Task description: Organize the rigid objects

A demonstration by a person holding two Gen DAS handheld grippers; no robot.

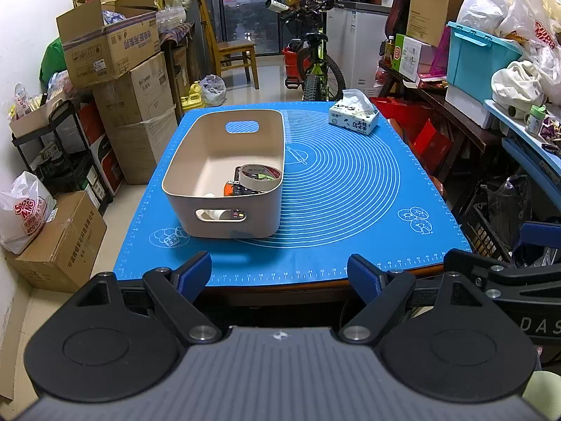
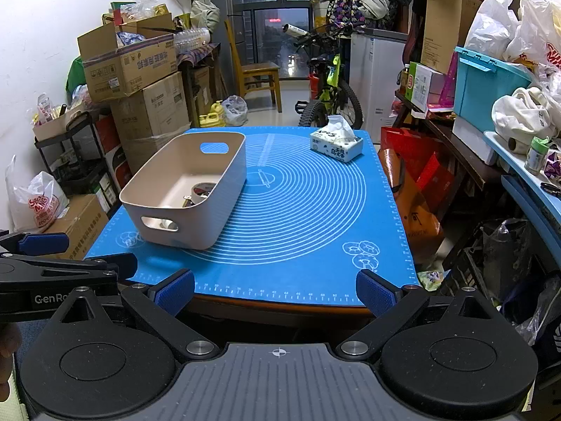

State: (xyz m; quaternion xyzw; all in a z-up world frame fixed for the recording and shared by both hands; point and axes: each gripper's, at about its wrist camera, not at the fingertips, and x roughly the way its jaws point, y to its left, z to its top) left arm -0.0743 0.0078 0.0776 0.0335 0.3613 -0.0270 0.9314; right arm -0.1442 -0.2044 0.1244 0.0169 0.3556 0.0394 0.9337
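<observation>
The beige bin (image 1: pixel 224 175) sits on the left half of the blue mat (image 1: pixel 350 182), its near handle slot facing the grippers. Inside the bin, toward its near right corner, a roll of tape (image 1: pixel 257 175) leans on some dark and orange items too jumbled to name, and a white piece shows through the near slot. Beyond the bin to the right, at the mat's far right corner, lies a tissue pack (image 1: pixel 354 117) with a tissue sticking up; the mat between it and the bin is bare. The left gripper (image 1: pixel 280 275) hangs short of the mat's near edge, well apart from the bin, its blue-padded jaws spread wide with nothing between them. The right gripper (image 2: pixel 275 293) is likewise wide open and empty, also short of the near edge, right of the bin. Left of the bin, off the table, stand stacked cardboard boxes (image 1: pixel 115 56); behind it a bicycle (image 1: pixel 319 70) and a wooden chair (image 1: pixel 231 52).
</observation>
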